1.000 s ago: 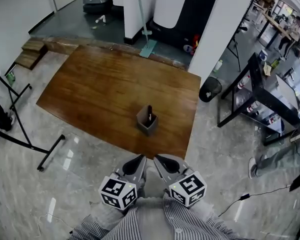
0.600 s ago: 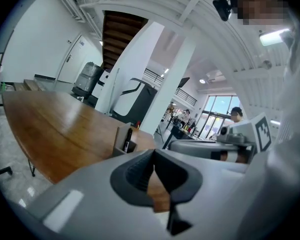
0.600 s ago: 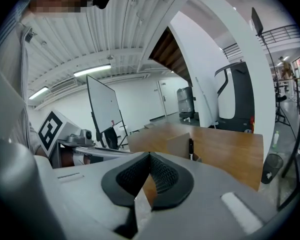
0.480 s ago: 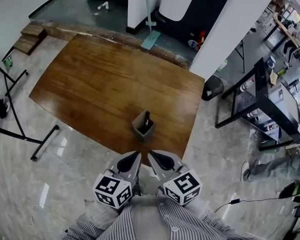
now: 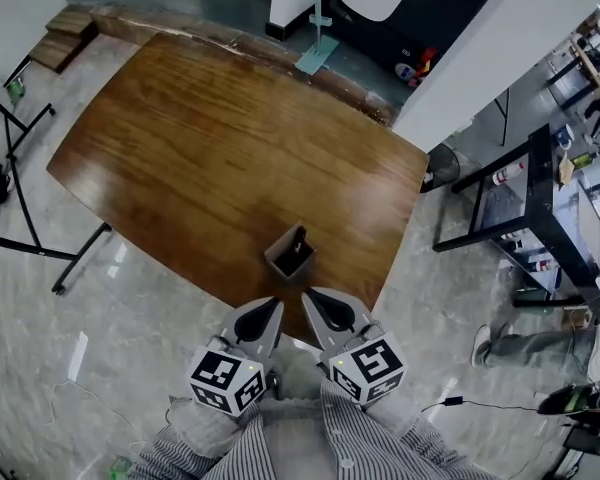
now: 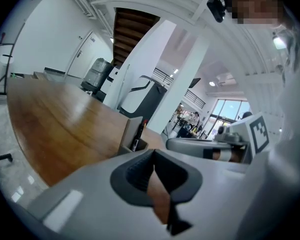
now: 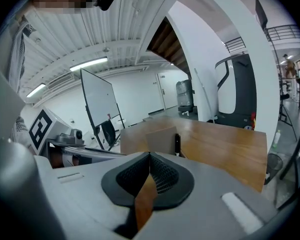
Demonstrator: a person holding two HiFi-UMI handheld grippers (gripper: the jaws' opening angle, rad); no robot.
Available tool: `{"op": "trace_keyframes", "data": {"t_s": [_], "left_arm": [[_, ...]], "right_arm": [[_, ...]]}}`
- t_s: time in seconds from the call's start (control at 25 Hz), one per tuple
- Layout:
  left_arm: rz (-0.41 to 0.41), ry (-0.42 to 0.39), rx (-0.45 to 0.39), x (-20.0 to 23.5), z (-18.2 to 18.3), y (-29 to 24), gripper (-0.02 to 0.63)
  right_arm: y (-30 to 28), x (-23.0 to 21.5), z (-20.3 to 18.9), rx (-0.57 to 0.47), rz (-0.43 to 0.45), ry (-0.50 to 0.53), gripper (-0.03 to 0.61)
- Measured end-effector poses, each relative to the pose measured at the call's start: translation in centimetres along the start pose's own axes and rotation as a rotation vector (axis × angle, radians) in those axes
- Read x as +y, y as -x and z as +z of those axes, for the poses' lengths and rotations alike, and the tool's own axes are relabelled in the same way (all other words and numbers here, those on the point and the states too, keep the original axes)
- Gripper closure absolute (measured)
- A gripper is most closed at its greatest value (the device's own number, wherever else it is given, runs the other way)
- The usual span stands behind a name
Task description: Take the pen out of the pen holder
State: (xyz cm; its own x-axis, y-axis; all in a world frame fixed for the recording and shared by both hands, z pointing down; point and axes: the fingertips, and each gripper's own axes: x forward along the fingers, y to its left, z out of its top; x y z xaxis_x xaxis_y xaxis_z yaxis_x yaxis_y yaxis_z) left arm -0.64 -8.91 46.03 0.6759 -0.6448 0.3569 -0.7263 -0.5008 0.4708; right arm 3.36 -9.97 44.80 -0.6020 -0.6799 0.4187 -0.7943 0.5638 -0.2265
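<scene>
A square brown pen holder [image 5: 290, 255] stands near the front edge of the wooden table [image 5: 200, 158], with a dark pen [image 5: 296, 239] upright inside it. The holder also shows in the left gripper view [image 6: 131, 134] and the right gripper view [image 7: 161, 138], with the pen [image 7: 177, 144] poking above its rim. My left gripper [image 5: 272, 307] and right gripper [image 5: 311, 299] sit side by side just short of the table's front edge, below the holder. Both are shut with nothing between the jaws.
A black metal rack [image 5: 525, 208] stands right of the table and a black stand's legs [image 5: 30, 238] to its left. A white pillar [image 5: 500, 38] rises behind the table's far right corner. A person's legs [image 5: 540, 343] lie at the right.
Both grippers have come closer to the table's front edge and the pen holder. The head view has shifted, so the table fills more of the picture.
</scene>
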Motion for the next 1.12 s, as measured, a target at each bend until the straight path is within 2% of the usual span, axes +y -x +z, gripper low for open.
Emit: {"op": "trace_keyframes", "data": {"t_s": [0.52,0.88,1.12], "left_arm": [[0.022,0.11,-0.005,2.8,-0.6,-2.7,0.606],[0.042,0.155,0.008,4.0,-0.9,-3.5,0.606],[0.065,0.167,-0.002,5.7,-0.6,-3.3,0.606]], "right_arm": [[-4.8,-4.3,1.0,0.033,0.002,0.051,0.509],[-7.5,-6.2,1.0,0.063,-0.001,0.076,0.457],[-8.8,-6.2,1.0,0.082,0.011,0.093,0.465]]}}
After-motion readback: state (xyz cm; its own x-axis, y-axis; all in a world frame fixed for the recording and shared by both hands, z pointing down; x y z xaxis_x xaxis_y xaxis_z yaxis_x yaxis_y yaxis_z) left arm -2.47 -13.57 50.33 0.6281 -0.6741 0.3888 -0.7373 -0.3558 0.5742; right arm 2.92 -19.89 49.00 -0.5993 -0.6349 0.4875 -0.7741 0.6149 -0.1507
